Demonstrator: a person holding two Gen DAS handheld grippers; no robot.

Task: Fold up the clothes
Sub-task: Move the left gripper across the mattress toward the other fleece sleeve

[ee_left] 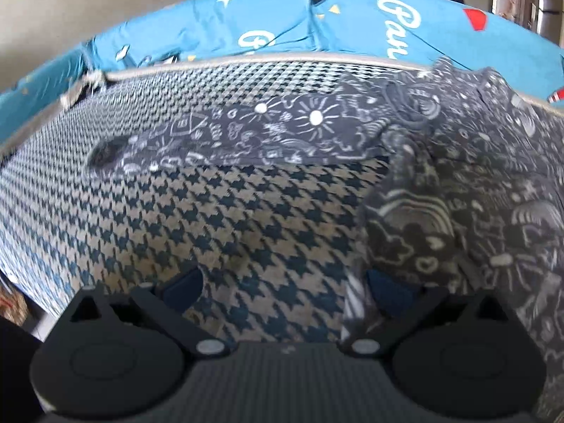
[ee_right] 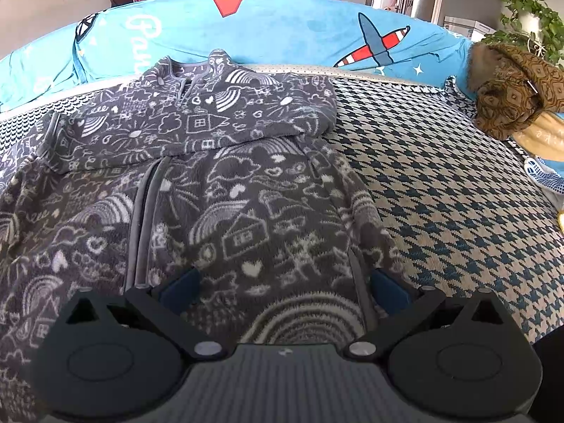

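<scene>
A grey fleece jacket with white doodle print (ee_right: 218,190) lies on the houndstooth cover (ee_right: 440,190). Its right sleeve is folded across the chest, with the collar at the far edge. In the left wrist view the jacket (ee_left: 458,183) fills the right side and its left sleeve (ee_left: 268,134) stretches out flat to the left. My left gripper (ee_left: 285,285) is open above the cover, its right finger touching the jacket's edge. My right gripper (ee_right: 283,287) is open low over the jacket's lower right part, holding nothing.
A blue printed blanket (ee_right: 282,31) runs along the far side of the cover. A brown patterned cloth bundle (ee_right: 511,88) sits at the far right, with small items below it. A plant (ee_right: 532,21) stands behind.
</scene>
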